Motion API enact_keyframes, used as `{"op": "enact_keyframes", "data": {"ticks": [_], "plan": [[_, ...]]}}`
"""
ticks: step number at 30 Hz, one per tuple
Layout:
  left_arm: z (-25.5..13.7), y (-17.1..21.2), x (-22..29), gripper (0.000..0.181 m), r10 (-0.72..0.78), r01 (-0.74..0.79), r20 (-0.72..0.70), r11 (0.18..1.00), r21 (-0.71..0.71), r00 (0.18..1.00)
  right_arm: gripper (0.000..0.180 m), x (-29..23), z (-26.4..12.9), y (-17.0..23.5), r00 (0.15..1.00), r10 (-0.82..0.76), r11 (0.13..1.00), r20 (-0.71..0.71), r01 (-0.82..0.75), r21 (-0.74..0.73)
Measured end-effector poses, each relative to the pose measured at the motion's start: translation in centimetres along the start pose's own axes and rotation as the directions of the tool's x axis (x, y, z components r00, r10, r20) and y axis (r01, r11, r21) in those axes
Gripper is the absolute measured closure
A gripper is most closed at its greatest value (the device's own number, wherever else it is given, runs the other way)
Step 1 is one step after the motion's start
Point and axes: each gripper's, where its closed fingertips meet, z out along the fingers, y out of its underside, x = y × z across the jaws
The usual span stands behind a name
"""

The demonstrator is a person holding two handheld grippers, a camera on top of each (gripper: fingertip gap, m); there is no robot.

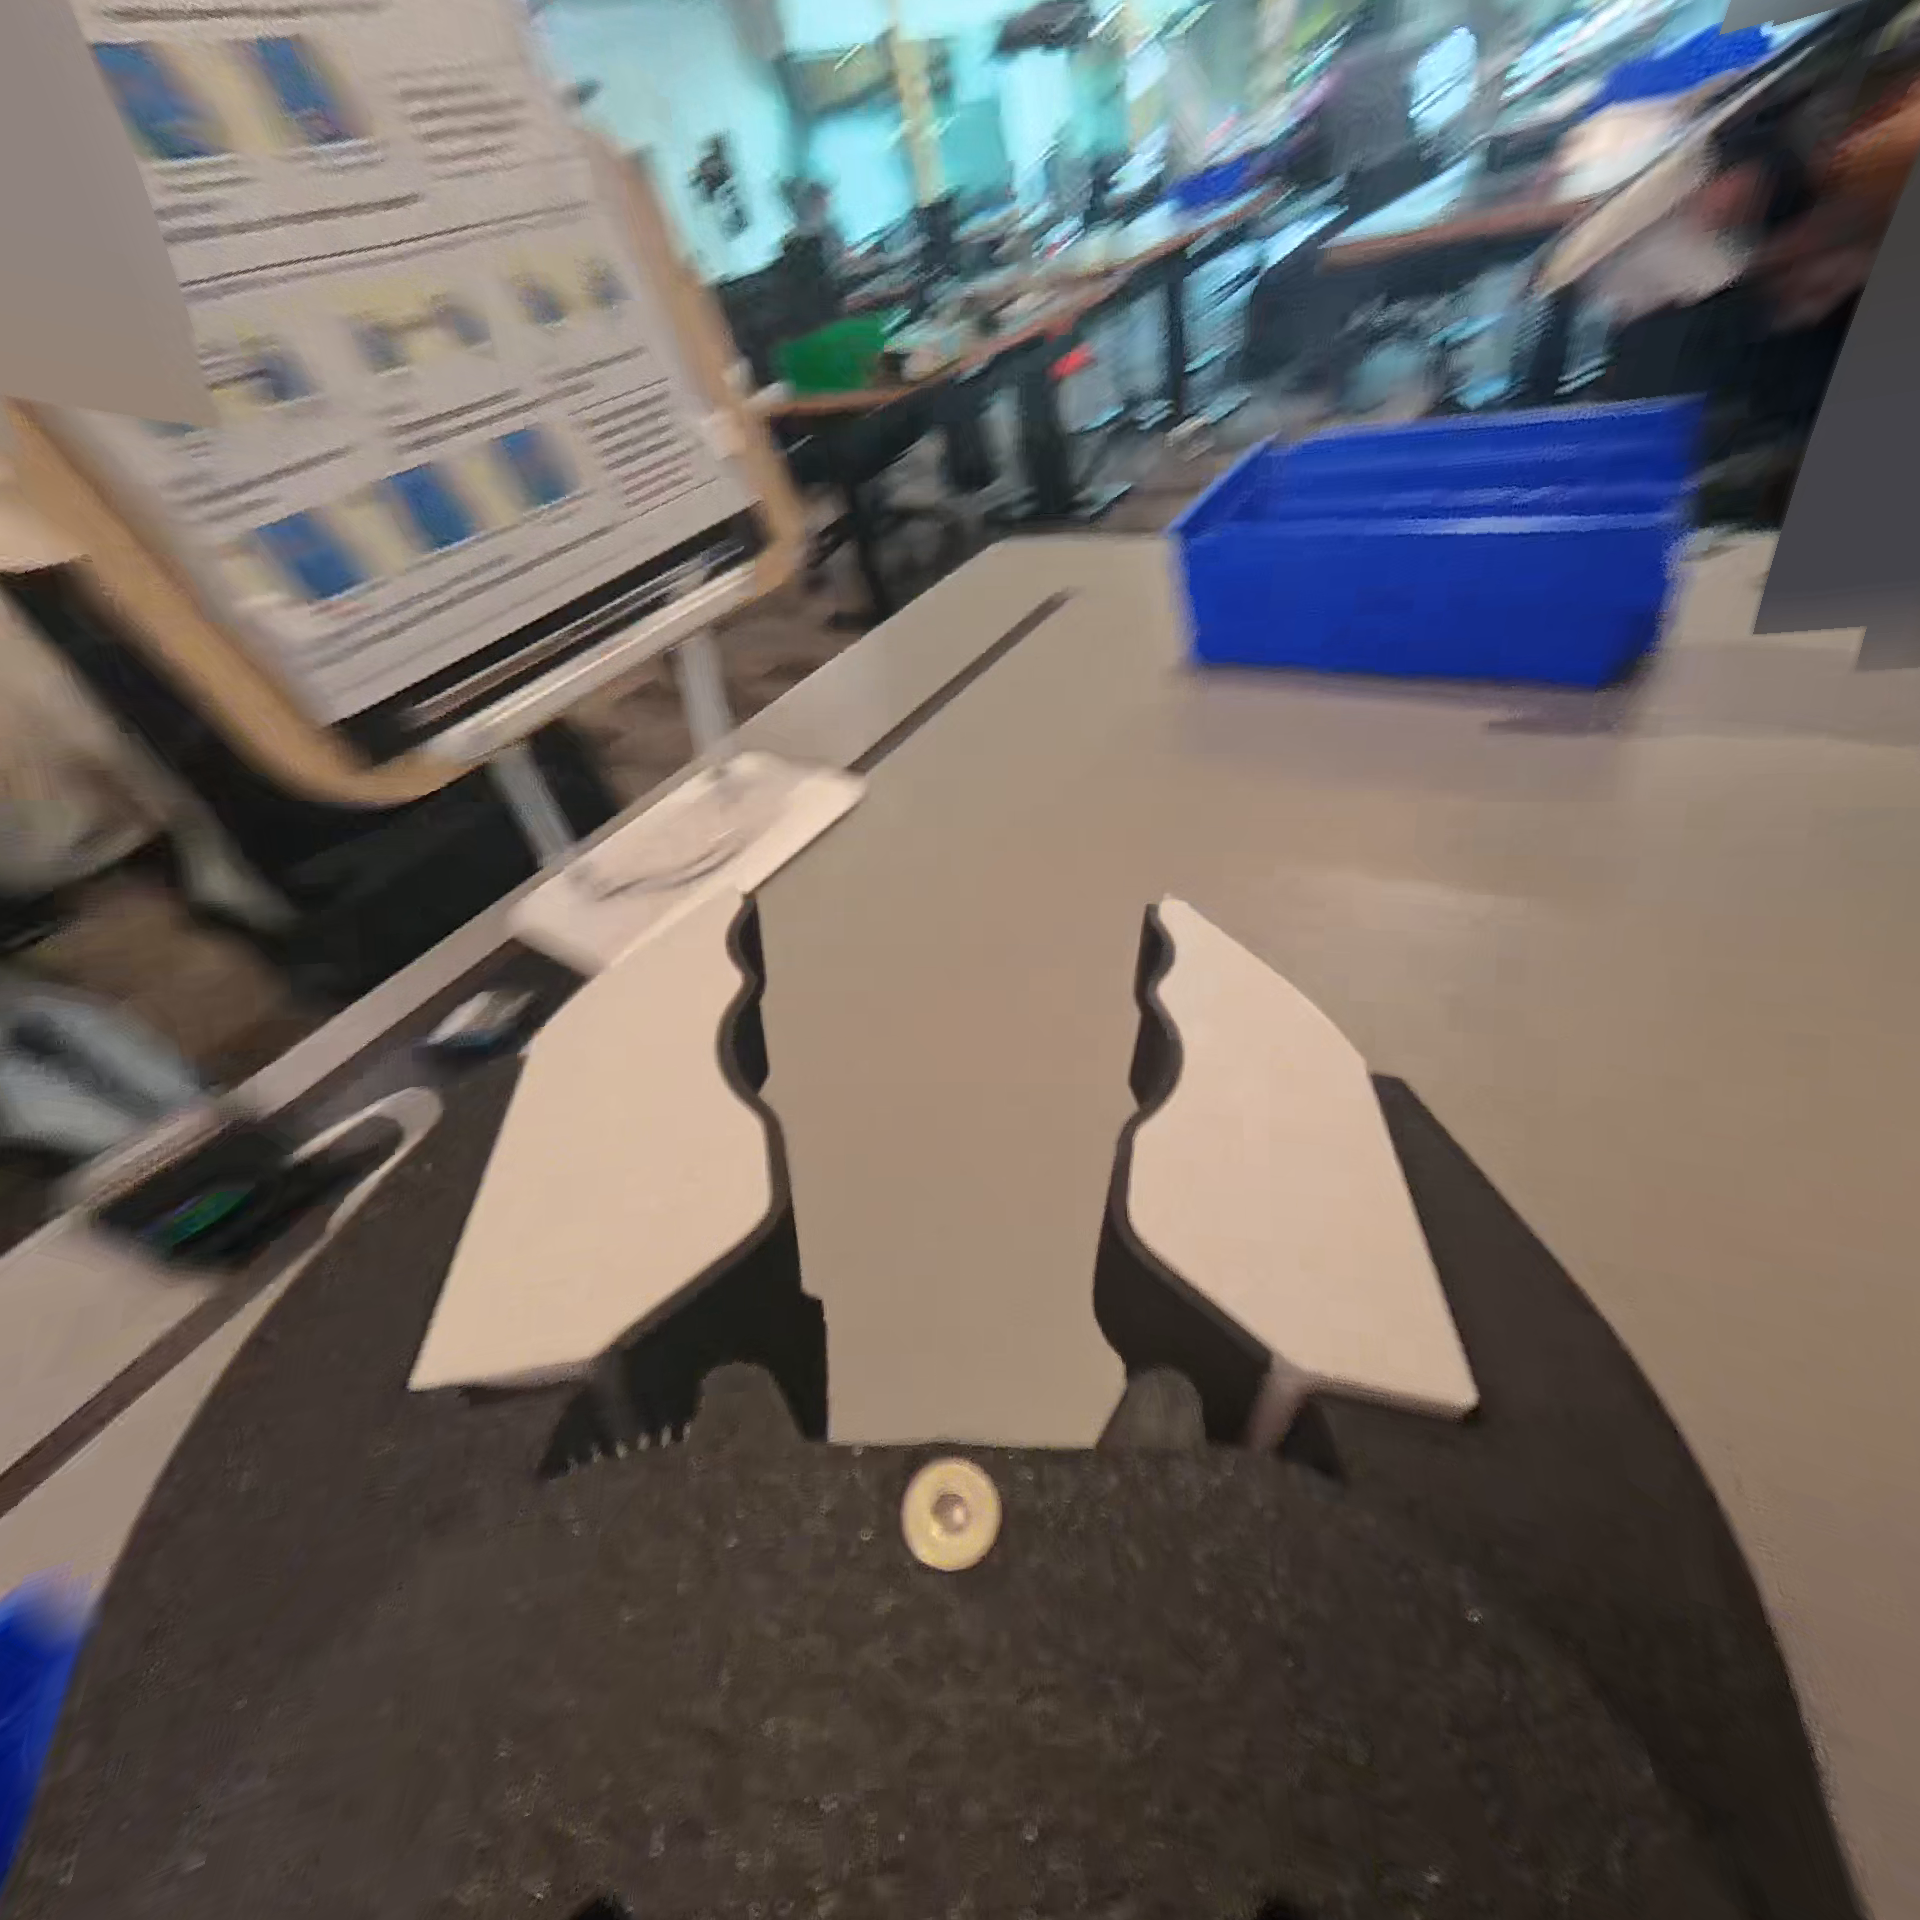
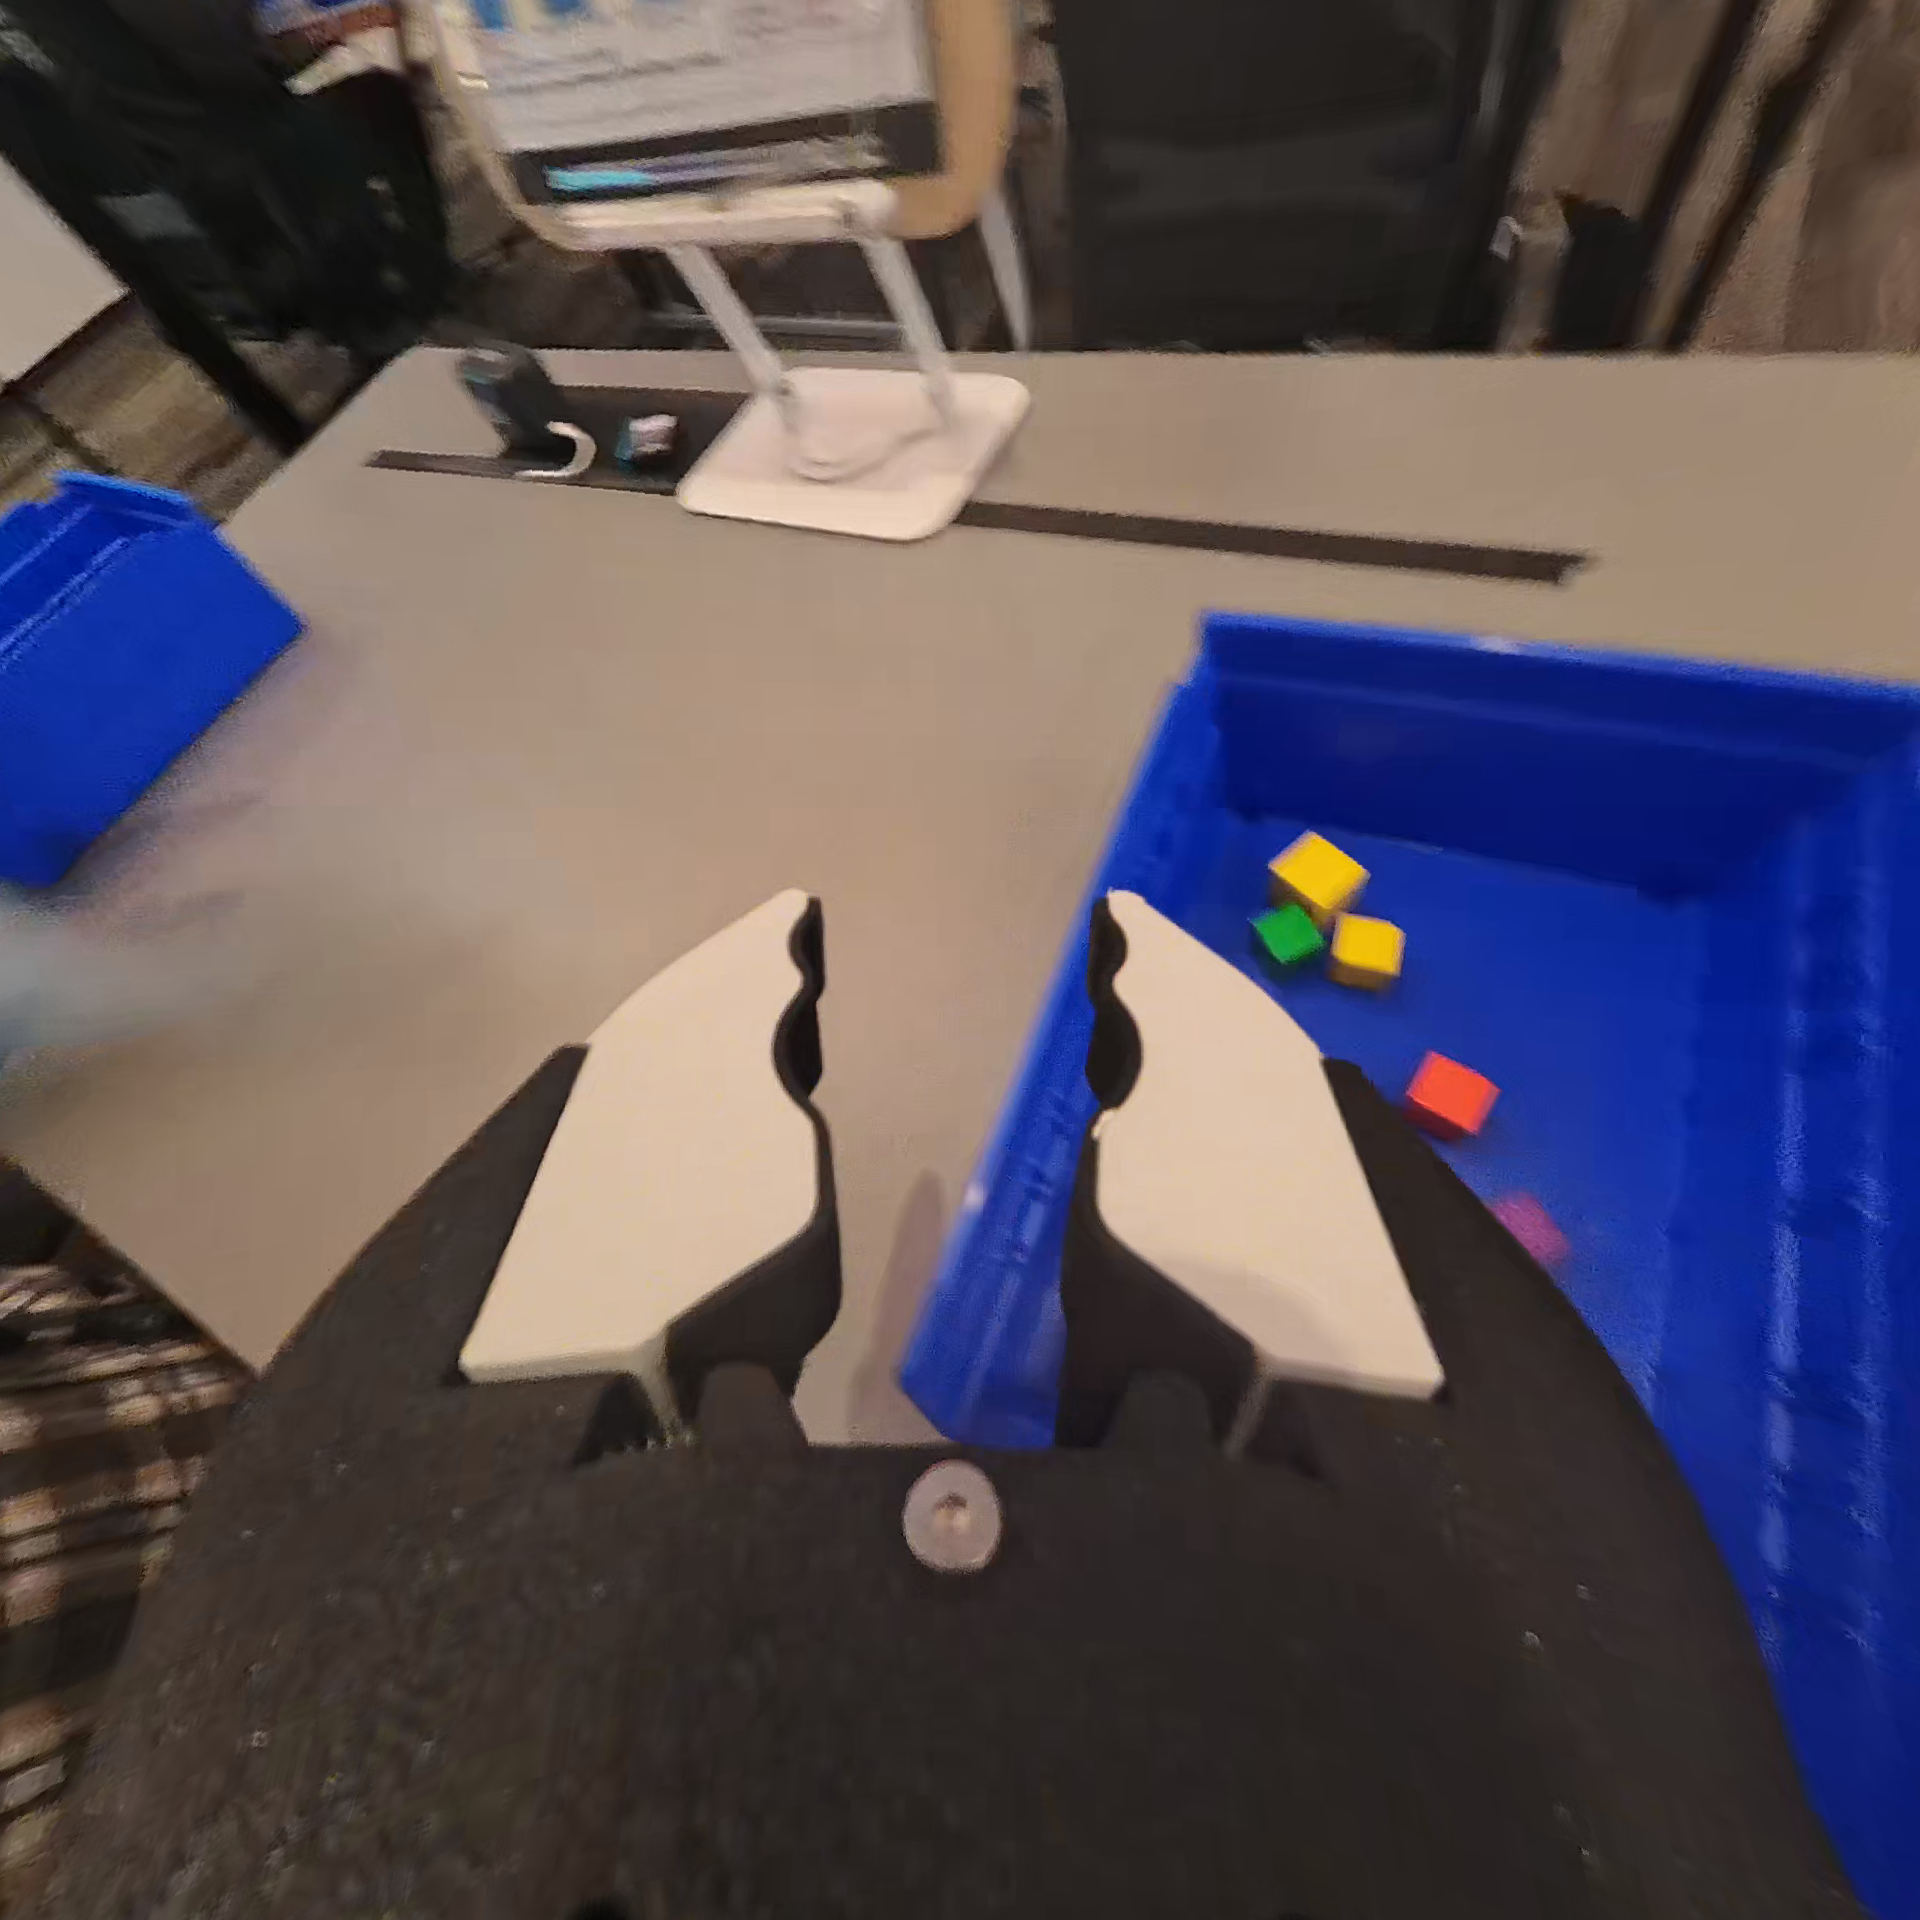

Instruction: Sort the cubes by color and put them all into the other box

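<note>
In the right wrist view, a blue box (image 2: pixel 1558 707) on the right holds two yellow cubes (image 2: pixel 1317 875) (image 2: pixel 1367 948), a green cube (image 2: pixel 1286 933), a red cube (image 2: pixel 1450 1091) and a blurred purple cube (image 2: pixel 1529 1230). My right gripper (image 2: pixel 956 904) is open and empty, straddling that box's left wall. A second blue box (image 2: pixel 114 675) stands at the far left. In the left wrist view, my left gripper (image 1: pixel 951 914) is open and empty above the bare grey table (image 1: pixel 1351 935); a blue box (image 1: pixel 1444 561) stands ahead to the right, its inside hidden.
A white stand base (image 2: pixel 862 457) carrying a poster board (image 1: pixel 416 343) sits at the table's far edge beside a black strip (image 2: pixel 1247 540) with small devices (image 2: pixel 520 400). A person (image 1: pixel 1766 208) and cluttered desks lie beyond the table.
</note>
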Motion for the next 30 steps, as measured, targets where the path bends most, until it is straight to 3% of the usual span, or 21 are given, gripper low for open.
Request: {"op": "enact_keyframes", "data": {"ticks": [4,9,14,18,23,30], "plan": [[-8.9,3.0,-10.4,0.109,-0.049,0.124,0.335,0.970,-0.207,0.941,0.124,-6.7,2.2,-1.8,0.986,-0.082,0.996,0.143,0.075,0.056],[-15.2,8.6,-19.3,0.110,-0.172,0.370,0.582,0.897,-0.241,0.795,0.118,-12.8,6.6,-2.3,0.955,-0.131,0.991,0.266,0.117,0.068],[-17.3,17.3,-22.7,0.110,-0.189,0.558,0.698,0.753,-0.349,0.690,0.120,-17.0,10.3,-1.2,0.921,-0.089,0.993,0.378,0.110,-0.034],[-17.4,22.3,-23.5,0.112,-0.313,0.706,0.738,0.642,-0.299,0.598,0.120,-19.1,11.8,-1.3,0.916,-0.104,0.985,0.388,0.149,-0.089],[-17.7,25.8,-24.8,0.115,-0.288,0.760,0.791,0.569,-0.312,0.540,0.120,-21.5,12.7,-2.3,0.907,-0.143,0.975,0.396,0.198,-0.102],[-16.5,28.5,-25.9,0.117,-0.262,0.793,0.804,0.485,-0.368,0.534,0.120,-23.1,13.2,-2.4,0.896,-0.162,0.969,0.414,0.223,-0.104]]}}
